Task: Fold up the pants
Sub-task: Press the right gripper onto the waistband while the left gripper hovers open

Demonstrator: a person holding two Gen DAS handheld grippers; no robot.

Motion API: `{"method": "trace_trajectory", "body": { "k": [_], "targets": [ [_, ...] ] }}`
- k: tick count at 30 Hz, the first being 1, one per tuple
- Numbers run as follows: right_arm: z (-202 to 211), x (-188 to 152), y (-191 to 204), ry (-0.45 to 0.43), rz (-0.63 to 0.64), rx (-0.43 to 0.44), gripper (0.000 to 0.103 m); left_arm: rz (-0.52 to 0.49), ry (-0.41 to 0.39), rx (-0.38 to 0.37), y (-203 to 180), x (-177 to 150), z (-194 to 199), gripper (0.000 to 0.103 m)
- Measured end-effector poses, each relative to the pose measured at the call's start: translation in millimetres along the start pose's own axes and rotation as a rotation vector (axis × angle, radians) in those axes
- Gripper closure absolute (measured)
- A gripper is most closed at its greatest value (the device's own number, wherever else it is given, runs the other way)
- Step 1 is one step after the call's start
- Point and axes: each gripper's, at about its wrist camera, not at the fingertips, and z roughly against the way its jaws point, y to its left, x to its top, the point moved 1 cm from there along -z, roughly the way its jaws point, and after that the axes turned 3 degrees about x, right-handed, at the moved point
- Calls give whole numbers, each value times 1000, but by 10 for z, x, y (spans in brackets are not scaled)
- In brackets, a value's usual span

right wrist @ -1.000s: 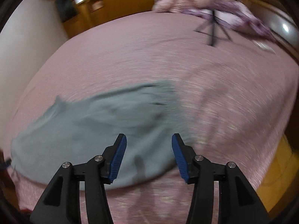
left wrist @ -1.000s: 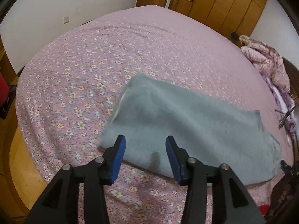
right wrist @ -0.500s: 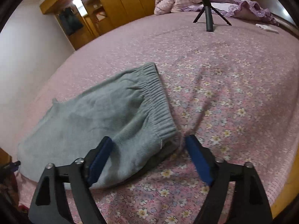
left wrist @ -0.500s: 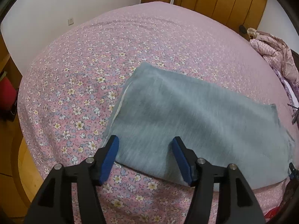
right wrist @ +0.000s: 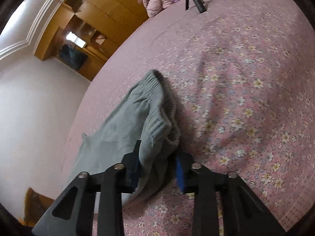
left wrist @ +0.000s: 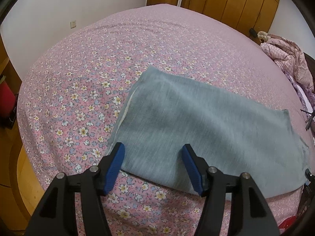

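Right gripper is clamping the pants at the waistband; left gripper is hovering agape. Fabric is looking soft, light, droopy.

The pants are soft, matt grey fleece cloth, ribbed at the waistband ahead of the right hand-held gripper. The bedsheet beneath is matt printed cotton. Wardrobe beyond: glossy wood.

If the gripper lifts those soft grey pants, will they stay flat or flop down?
The soft grey pants will probably flop: the waistband already bunches and sags between the right gripper fingers. They look fleecy, so likely light and not slippery on the flowered pink bedspread.
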Motion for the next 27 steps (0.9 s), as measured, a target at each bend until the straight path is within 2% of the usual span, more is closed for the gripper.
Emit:
{"method": "trace_trajectory", "body": {
  "k": [5,9,19,23,27],
  "targets": [
    [82,30,96,-11,49,-43,74,0,10,4,0,21,-1,39],
    [-69,85,158,29,67,-118,73,-3,30,15,-25,39,8,38],
    [-219,120,358,43,101,-192,73,6,55,17,-35,59,36,38],
    [-289,114,544,47,187,-258,76,11,56,16,-39,61,74,38],
    [-320,126,726,43,242,-282,80,15,42,14,-15,67,148,38]
  ]
}}
